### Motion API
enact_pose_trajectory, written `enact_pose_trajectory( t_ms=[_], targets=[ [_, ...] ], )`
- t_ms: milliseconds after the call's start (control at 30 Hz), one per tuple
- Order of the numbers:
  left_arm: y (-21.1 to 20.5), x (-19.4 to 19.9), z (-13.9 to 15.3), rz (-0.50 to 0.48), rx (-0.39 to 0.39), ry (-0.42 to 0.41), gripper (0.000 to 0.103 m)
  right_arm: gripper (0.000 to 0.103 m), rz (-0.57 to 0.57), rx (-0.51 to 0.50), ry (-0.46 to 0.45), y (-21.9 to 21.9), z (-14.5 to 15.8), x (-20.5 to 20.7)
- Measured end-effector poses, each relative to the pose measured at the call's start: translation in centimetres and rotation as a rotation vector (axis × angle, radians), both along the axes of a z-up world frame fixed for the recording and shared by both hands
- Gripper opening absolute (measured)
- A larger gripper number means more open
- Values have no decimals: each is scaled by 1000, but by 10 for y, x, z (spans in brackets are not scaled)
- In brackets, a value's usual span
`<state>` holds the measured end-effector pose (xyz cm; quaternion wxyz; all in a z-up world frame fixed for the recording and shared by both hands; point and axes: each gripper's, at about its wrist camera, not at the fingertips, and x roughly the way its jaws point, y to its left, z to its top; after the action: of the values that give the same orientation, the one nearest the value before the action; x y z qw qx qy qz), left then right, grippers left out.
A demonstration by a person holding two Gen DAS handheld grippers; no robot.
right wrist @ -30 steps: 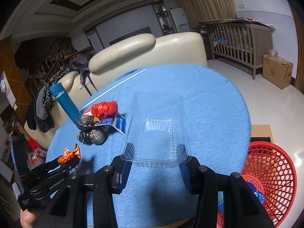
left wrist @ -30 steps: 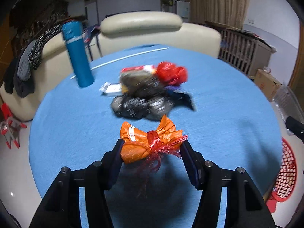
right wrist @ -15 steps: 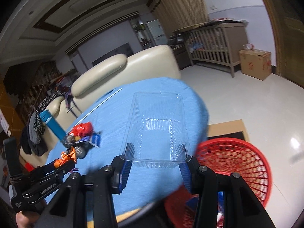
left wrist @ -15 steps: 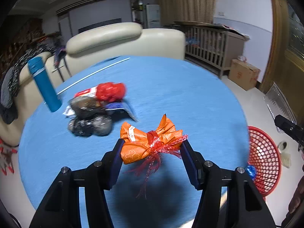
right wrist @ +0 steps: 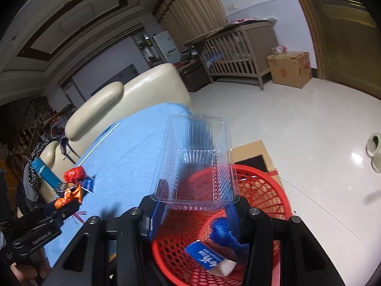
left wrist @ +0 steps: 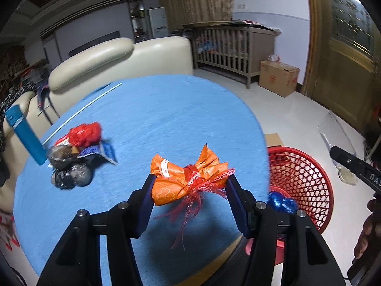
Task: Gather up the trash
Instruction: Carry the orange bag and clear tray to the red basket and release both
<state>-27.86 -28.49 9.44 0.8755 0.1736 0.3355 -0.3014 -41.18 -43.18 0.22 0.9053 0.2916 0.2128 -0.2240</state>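
My left gripper (left wrist: pixel 190 190) is shut on an orange wrapper bundle (left wrist: pixel 181 178) tied with red netting, held above the blue round table (left wrist: pixel 166 114) near its right edge. My right gripper (right wrist: pixel 195 212) is shut on a clear plastic tray (right wrist: pixel 197 157) and holds it over the red mesh basket (right wrist: pixel 262 190) on the floor. The basket (left wrist: pixel 304 181) holds a blue crumpled wrapper (right wrist: pixel 221 231) and a blue-and-white carton (right wrist: pixel 209 257). A pile of trash with a red bag (left wrist: pixel 84 132) lies on the table's left.
A blue bottle (left wrist: pixel 23 135) stands at the table's left edge, and a white rod (left wrist: pixel 83 109) lies behind the pile. A cream sofa (left wrist: pixel 114 57) is behind the table. A crib (left wrist: pixel 228 50) and a cardboard box (left wrist: pixel 278 77) stand at the back right.
Both grippers have swung right with their loads. The clear tray has moved from over the table to over the red basket. The orange bundle is now nearer the table's right edge.
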Motion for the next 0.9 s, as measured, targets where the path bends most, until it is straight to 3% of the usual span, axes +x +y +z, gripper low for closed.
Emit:
enact_pose_trajectory(
  t_ms=[433, 500, 600, 900],
  targets=[
    [-32, -21, -5, -70, 39, -2, 60, 50, -1, 31, 64, -15, -30, -3],
    [-34, -22, -5, -74, 42, 0, 60, 53, 16, 39, 113, -15, -38, 6],
    [-38, -24, -4, -83, 45, -5, 60, 83, -1, 59, 159, -18, -48, 10],
    [-55, -32, -9, -125, 58, 12, 60, 85, -96, 73, 79, -32, -33, -18]
  ],
)
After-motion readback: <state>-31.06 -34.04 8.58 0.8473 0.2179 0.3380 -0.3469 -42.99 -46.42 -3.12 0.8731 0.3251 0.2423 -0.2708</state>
